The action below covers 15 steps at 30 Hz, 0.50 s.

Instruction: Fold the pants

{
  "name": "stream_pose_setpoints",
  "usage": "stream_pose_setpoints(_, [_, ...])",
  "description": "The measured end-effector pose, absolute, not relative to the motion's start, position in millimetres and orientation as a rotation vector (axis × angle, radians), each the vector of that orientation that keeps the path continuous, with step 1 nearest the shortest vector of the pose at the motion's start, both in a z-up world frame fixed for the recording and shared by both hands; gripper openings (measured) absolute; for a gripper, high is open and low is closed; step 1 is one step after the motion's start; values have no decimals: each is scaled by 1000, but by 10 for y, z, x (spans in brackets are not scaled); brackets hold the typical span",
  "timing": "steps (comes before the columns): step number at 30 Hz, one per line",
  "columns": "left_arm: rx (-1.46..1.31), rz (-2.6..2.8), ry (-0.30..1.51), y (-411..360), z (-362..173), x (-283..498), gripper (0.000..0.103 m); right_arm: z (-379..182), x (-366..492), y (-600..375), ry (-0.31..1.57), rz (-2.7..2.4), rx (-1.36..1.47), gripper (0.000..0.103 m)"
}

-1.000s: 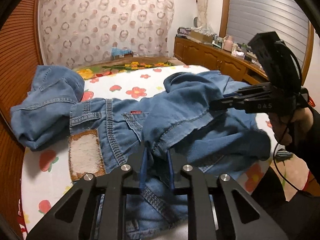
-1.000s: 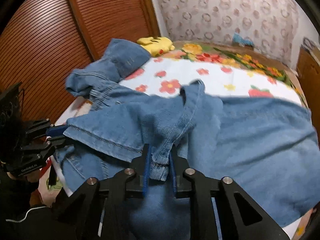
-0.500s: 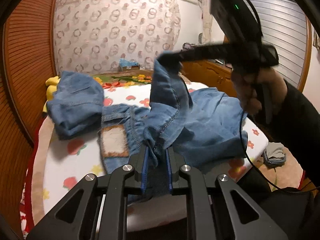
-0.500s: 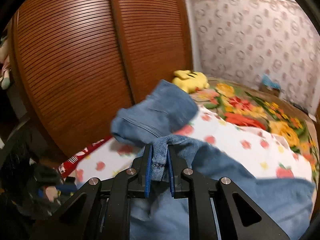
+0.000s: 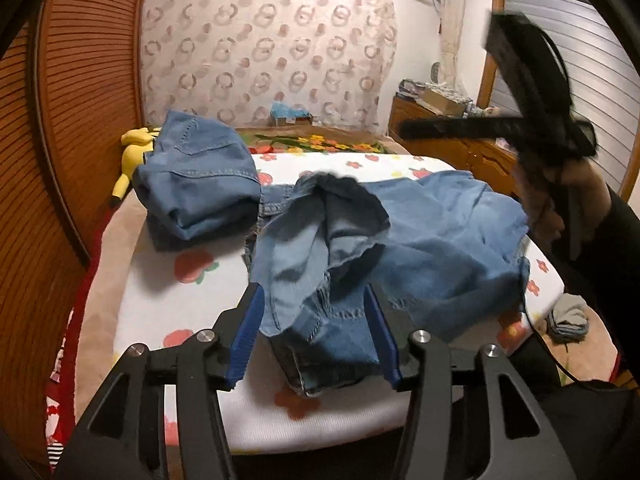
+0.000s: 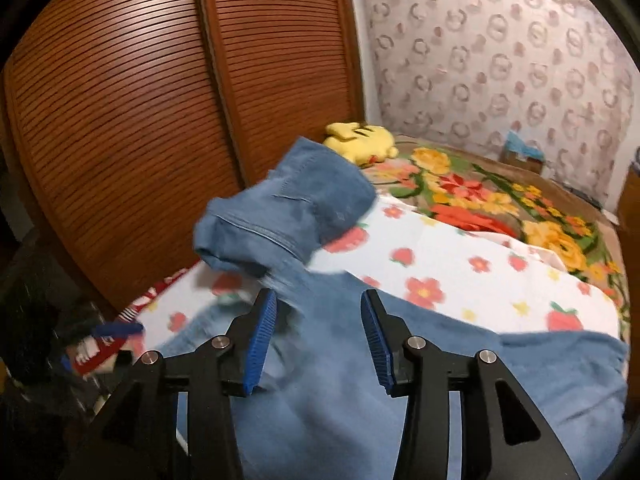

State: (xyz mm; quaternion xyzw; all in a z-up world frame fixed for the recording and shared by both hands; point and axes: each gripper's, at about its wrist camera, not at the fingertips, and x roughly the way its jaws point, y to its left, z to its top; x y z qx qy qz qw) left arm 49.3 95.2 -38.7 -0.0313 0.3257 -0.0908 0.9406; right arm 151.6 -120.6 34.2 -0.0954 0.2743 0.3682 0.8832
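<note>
Blue denim pants (image 5: pixel 400 248) lie loosely heaped on the flowered bedsheet (image 5: pixel 192 280), with a leg end folded back toward me. My left gripper (image 5: pixel 316 336) is open above the near hem, touching nothing. My right gripper (image 6: pixel 316 340) is open over the same pants (image 6: pixel 340 400), empty. The right gripper also shows in the left wrist view (image 5: pixel 404 130), held high at the right, blurred.
A folded stack of denim (image 5: pixel 200 184) lies at the bed's left, also in the right wrist view (image 6: pixel 288 208). A yellow plush (image 6: pixel 360 140) lies behind it. Brown slatted wardrobe doors (image 6: pixel 140 120) stand left. A wooden dresser (image 5: pixel 452 148) stands right.
Both grippers have opened and let go of the pant leg ends. The denim has dropped onto the bed in a loose fold. The right gripper has risen.
</note>
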Motion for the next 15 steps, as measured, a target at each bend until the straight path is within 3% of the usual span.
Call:
stream_pose_setpoints(13, [-23, -240, 714, 625, -462, 1086, 53, -308, 1351, -1852, 678, 578, -197, 46])
stream_pose_setpoints(15, [-17, -229, 734, 618, -490, 1216, 53, -400, 1393, -1881, 699, 558, -196, 52])
